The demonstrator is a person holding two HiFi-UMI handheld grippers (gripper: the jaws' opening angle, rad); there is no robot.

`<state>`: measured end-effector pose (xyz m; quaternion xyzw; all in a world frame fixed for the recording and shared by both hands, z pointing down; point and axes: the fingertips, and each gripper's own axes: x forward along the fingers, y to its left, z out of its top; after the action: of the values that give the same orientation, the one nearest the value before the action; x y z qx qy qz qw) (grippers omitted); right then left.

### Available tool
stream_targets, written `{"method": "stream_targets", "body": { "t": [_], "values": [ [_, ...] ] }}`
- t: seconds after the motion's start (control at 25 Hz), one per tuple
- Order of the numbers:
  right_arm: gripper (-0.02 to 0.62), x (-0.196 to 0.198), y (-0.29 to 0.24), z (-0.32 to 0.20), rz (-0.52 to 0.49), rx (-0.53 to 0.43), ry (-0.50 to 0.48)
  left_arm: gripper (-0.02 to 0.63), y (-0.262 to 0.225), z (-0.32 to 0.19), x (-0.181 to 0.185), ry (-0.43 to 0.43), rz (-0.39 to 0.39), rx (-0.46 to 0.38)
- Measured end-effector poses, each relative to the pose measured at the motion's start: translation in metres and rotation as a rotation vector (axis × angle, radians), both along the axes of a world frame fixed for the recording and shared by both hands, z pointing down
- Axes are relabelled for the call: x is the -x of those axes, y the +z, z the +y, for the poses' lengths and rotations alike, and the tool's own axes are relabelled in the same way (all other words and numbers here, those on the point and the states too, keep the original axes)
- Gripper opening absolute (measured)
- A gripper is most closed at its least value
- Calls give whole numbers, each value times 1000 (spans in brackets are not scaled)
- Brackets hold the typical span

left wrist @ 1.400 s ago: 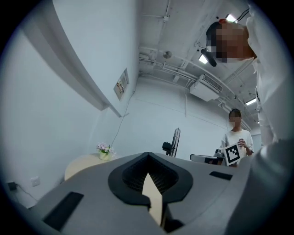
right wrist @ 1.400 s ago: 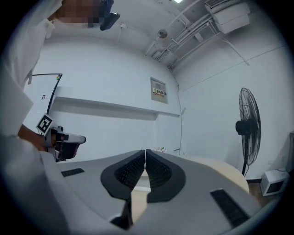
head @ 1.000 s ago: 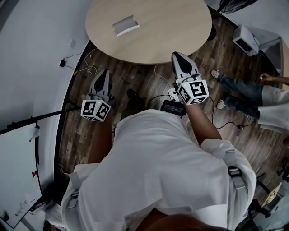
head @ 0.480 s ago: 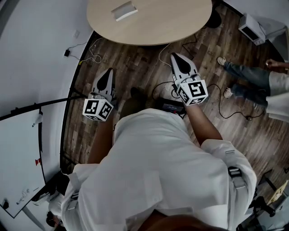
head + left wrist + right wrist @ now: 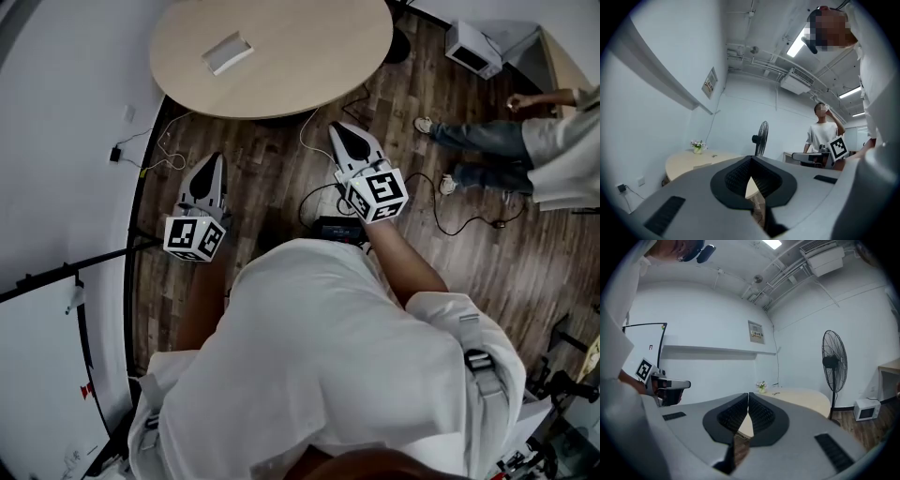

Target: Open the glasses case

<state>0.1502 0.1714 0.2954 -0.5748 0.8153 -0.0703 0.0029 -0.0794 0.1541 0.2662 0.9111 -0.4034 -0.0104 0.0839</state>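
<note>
1. The left gripper (image 5: 213,159) has its jaws pressed together tip to tip with nothing between them. Its own view shows only table and room past the tips. It hangs over the wood floor (image 5: 262,159), short of the table's near-left edge.
2. The right gripper (image 5: 339,129) is the same deal: clamped on nothing and over the floor, just off the near edge of the round table (image 5: 319,56).
3. The glasses case (image 5: 228,52) lies on the tabletop left of the middle, nearer the left edge than the right. It looks shut, though it's pretty small in frame. Both grippers are well apart from it.
4. Not much that matters has changed over the last second. The table and case slid up toward the top of the head view, then back down and leftward, so the person's head or body is shifting. The grippers kept the same pose in front of the body with their jaws closed throughout, and neither got over the tabletop.
5. The bystander (image 5: 478,136) off to the right has drifted closer to the frame's right edge, which fits the view turning.
6. For the task, nothing has started yet, and this looks like the walk-up. The next move probably means reaching across the near edge and spreading at least one gripper's jaws before it reaches the case.
</note>
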Motion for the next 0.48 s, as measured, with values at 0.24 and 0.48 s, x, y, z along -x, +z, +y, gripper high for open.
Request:
{"method": "stream_targets", "body": {
  "t": [0.24,0.48],
  "values": [
    [26,25,-7,7,-3,6,-10,12,2,6,17,3,25,23],
    [25,35,1,12,-8,36,-25,12,0,15,24,52,32,27]
  ]
}}
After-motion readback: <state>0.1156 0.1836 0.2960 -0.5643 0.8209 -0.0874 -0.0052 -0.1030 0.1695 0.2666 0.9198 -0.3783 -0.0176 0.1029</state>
